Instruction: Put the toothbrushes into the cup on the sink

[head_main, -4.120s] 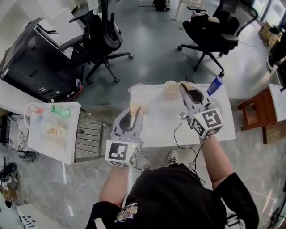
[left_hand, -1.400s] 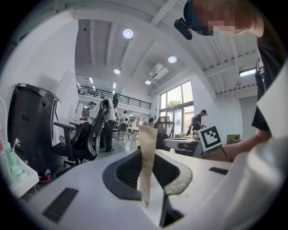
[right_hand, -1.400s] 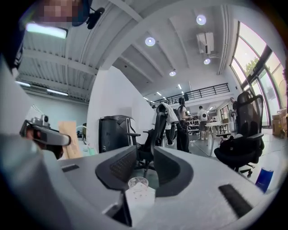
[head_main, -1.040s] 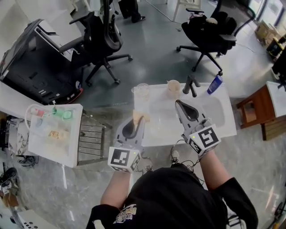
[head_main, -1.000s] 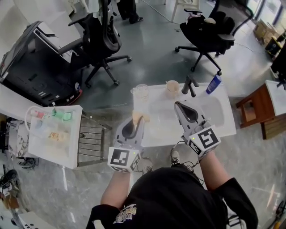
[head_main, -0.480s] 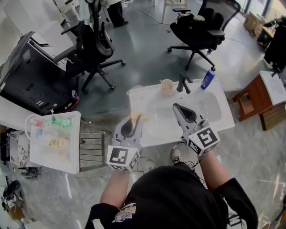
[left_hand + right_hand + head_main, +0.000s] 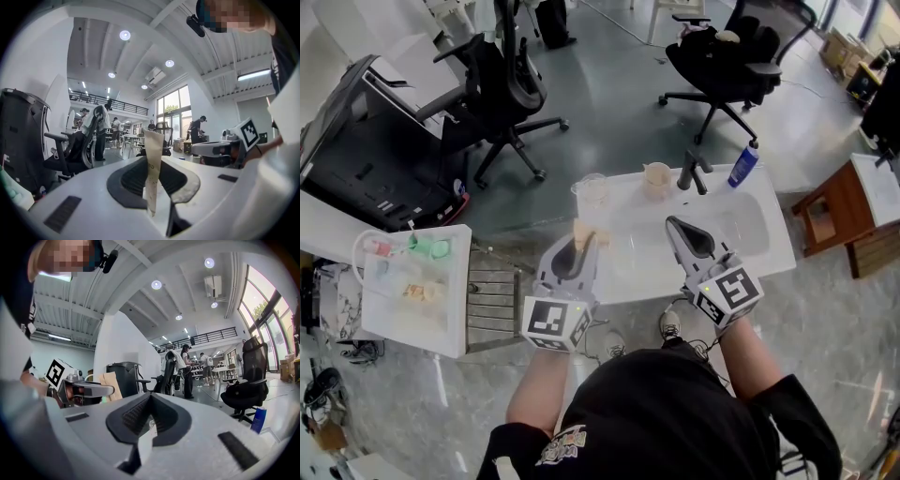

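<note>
A: L gripper (image 7: 578,251), status?
B: Clamped on flat tan packet (image 7: 153,154), held upright, at sink's (image 7: 750,246) left edge.
A: R gripper (image 7: 673,225)?
B: Jaws together, nothing btwn, over the basin.
A: Cups?
B: Clear cup (image 7: 593,190) on far-left corner, beige cup (image 7: 656,178) beside faucet (image 7: 692,172).

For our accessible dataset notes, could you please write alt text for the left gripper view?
The left gripper has its jaws closed on a flat tan paper packet, possibly a wrapped toothbrush, which stands upright between them. Beyond is a bright open office with black chairs and standing people, and the right gripper shows at the right.
</note>
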### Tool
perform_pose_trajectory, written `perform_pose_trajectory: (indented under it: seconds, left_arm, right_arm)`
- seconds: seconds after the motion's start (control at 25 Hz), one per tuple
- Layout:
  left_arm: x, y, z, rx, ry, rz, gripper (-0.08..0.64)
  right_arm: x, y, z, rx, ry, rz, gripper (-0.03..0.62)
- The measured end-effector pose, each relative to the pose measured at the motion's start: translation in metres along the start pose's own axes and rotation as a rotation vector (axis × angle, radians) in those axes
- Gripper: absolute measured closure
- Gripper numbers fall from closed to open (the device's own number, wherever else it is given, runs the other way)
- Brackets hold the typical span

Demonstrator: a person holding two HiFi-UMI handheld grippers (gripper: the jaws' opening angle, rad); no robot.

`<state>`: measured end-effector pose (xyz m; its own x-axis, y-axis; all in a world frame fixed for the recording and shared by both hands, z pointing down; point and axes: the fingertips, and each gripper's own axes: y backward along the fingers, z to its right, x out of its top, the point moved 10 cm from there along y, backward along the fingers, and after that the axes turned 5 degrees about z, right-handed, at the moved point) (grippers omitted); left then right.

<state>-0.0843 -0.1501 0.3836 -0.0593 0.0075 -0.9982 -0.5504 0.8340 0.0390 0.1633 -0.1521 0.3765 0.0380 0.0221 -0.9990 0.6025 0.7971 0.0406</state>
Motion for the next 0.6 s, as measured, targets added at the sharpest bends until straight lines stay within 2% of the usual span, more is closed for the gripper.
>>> perform_pose_trajectory:
  seconds: [0.6]
  left_arm:
    - [-0.023, -0.069, -0.061, 0.081, -0.026, 0.057, 0.503]
  right_arm:
    - [-0.029, -0.019, 0.019, -0.004, -0.036, -0.077, 0.586]
